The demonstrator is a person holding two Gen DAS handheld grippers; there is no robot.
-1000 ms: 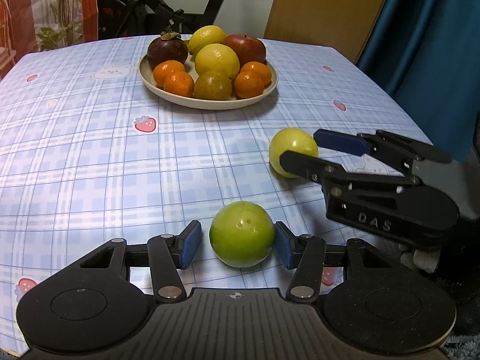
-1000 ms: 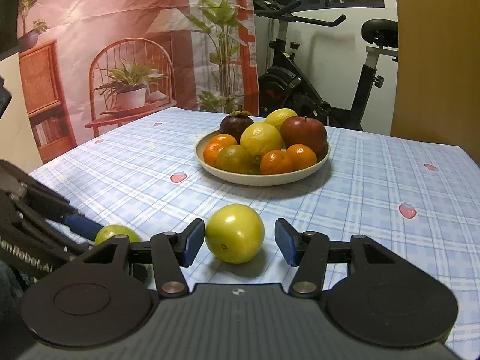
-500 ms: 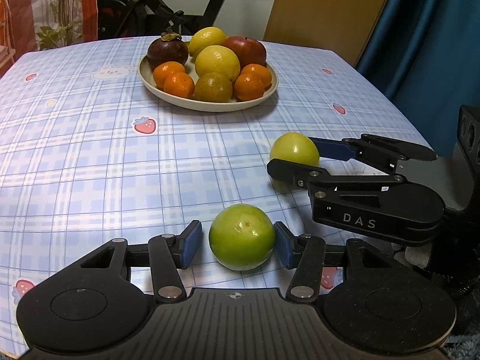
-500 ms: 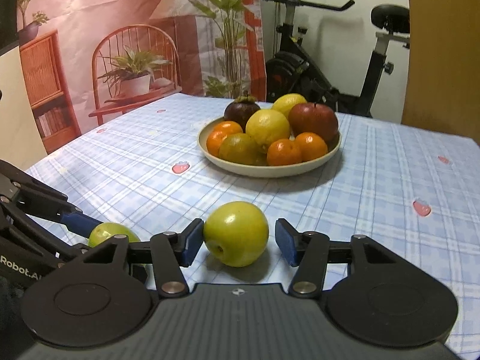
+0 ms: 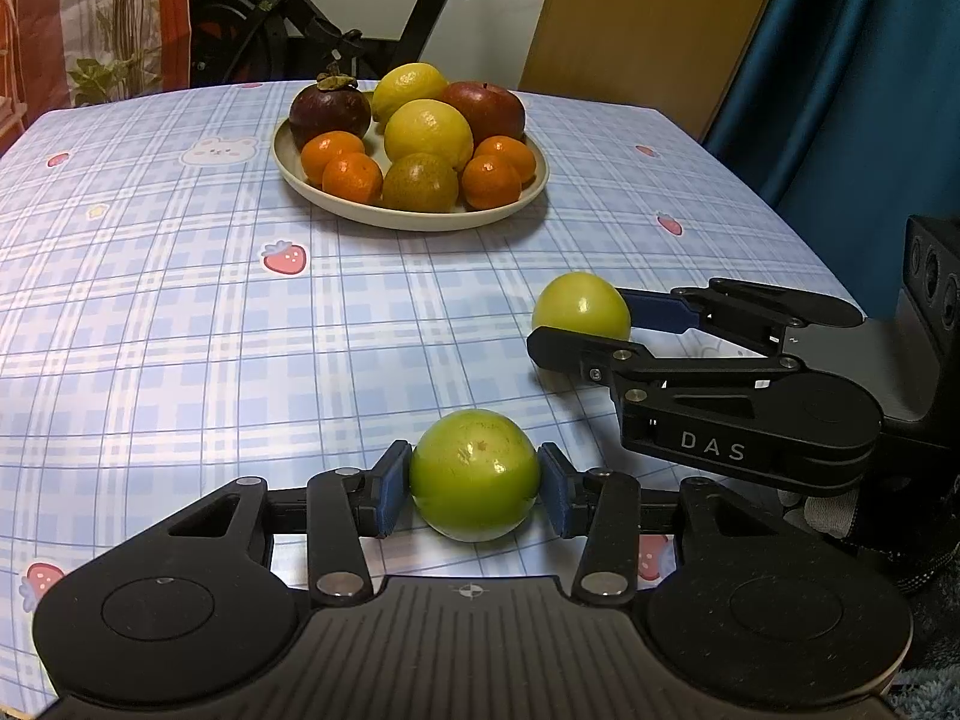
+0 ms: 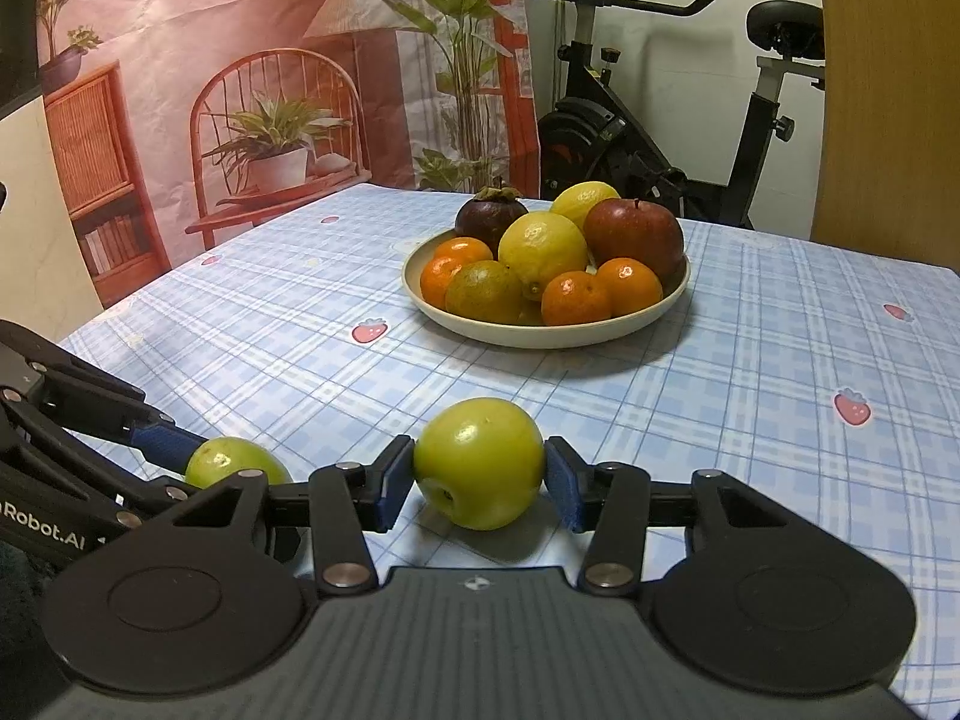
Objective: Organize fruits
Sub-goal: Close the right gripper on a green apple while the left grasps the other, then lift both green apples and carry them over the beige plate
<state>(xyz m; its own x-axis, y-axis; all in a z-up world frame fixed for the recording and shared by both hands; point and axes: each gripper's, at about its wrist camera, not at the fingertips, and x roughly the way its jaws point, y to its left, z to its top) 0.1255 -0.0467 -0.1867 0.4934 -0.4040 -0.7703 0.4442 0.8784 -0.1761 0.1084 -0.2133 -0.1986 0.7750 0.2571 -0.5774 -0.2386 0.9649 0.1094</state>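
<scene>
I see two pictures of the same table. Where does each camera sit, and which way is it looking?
Left wrist view: sits on the left hand-held gripper, looking forward and down over its blue pads closing on a round green fruit; the right hand-held gripper enters from the right.
Right wrist view: sits on the right hand-held gripper, its pads closing on a yellow-green fruit; the left one shows at left.
Both share the cream plate piled with fruit, the blue checked tablecloth and both green fruits.

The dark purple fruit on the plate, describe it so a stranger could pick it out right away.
Find the plate of fruit on the checked tablecloth. The mangosteen sits at its far left edge, behind the oranges. It alone is dark purple with a leafy brown cap.
</scene>
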